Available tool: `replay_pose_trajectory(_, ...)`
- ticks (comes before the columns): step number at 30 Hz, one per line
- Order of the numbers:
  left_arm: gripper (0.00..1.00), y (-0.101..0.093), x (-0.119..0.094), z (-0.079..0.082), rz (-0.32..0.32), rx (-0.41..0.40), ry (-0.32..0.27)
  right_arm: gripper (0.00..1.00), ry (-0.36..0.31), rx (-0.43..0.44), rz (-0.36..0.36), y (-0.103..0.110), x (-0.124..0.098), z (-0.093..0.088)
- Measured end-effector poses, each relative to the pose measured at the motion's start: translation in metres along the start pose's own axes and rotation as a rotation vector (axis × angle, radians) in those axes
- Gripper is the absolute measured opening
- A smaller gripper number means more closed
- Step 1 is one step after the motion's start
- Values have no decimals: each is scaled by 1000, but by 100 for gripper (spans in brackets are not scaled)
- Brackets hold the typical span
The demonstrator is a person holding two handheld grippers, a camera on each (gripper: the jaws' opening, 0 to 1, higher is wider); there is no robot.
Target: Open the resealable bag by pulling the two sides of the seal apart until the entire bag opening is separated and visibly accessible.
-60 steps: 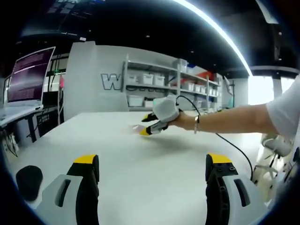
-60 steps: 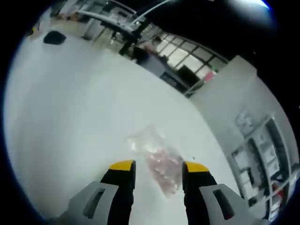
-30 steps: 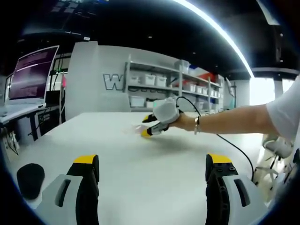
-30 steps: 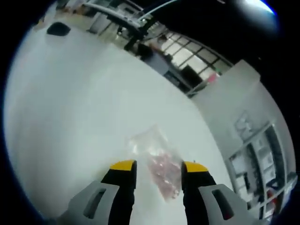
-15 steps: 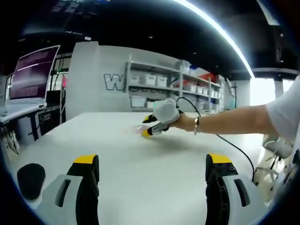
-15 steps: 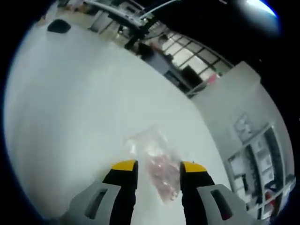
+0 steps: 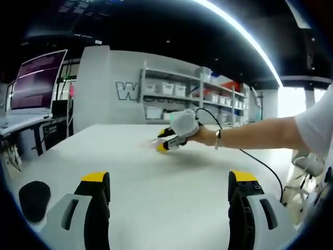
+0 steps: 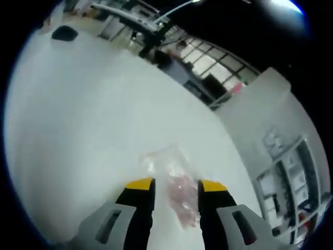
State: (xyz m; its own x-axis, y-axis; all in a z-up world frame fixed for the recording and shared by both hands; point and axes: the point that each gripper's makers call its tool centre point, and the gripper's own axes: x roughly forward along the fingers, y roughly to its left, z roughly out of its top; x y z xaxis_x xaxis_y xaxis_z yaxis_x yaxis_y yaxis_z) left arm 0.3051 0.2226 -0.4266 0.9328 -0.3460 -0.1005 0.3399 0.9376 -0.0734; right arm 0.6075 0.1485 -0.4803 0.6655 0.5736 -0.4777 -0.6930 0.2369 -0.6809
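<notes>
- Bag (image 8: 174, 179) lies flat on the table (image 8: 78, 114), seal apparently unopened; all pulling remains.
- My right gripper (image 8: 173, 186) straddles it, jaws narrowly apart, nothing gripped.
- My left gripper (image 7: 169, 179) waits wide, well apart.

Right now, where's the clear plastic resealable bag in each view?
Left gripper view: the clear plastic resealable bag is a faint sliver on the white table, centre of the picture, at the tips of the right tool.
Right gripper view: lower centre, flat on the table, lying between the right tool's yellow-tipped jaws, pinkish contents showing.
Shared landmark: the black oval pad near the table edge, seen upper left in the right gripper view.
</notes>
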Motion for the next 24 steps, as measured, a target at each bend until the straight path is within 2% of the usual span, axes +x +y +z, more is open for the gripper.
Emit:
replay_pose_trajectory(8, 92, 1, 0, 0, 1, -2, -1, 21, -10, -17, 19, 7, 1, 3)
replay_pose_trajectory(12, 92, 2, 0, 0, 2, -2, -1, 11, -23, -13, 26, 7, -1, 3)
replay_pose_trajectory(18, 92, 1, -1, 0, 2, -1, -4, 8, -42, 20, 37, 8, 0, 5)
replay_pose_trajectory(22, 92, 1, -1, 1, 2, 0, -5, 0, -37, 12, 39, 8, 1, 2)
replay_pose_trajectory(24, 92, 1, -2, 1, 2, 1, -5, 0, -34, 14, 43, 9, 2, 1)
